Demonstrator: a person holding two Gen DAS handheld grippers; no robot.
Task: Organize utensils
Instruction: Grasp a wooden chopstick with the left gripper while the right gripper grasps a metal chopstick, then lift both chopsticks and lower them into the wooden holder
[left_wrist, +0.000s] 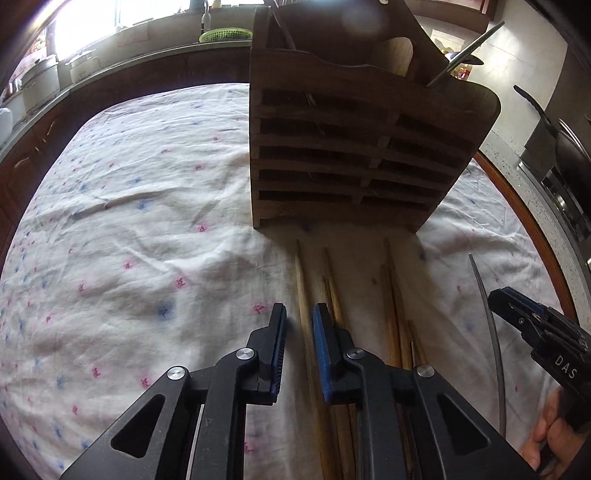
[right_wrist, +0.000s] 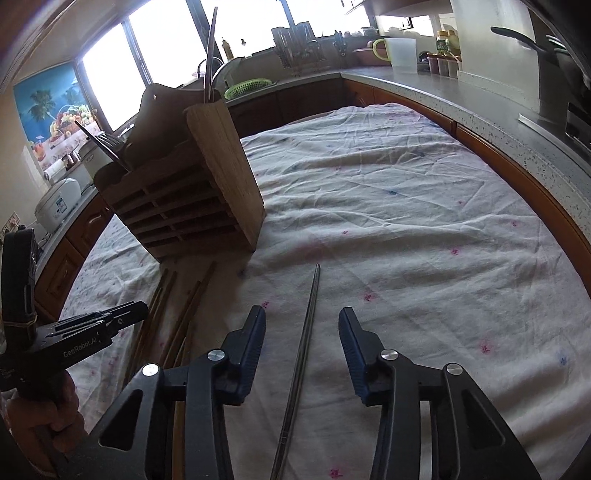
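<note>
Metal chopstick (right_wrist: 301, 354) lengthwise between spread right hand-held gripper (right_wrist: 302, 332), tip toward rack (right_wrist: 177, 206).

Bright daylight pours in from the windows (right_wrist: 173, 40) behind the wooden rack (left_wrist: 354, 147), and they look pure white with glare. The rack's front is dark, and it throws a soft shadow on the cloth (right_wrist: 388, 221) toward me. Both pictures bend round at the edges, with black corners. My tools look sharp up close. Far things look a bit hazy.
</note>
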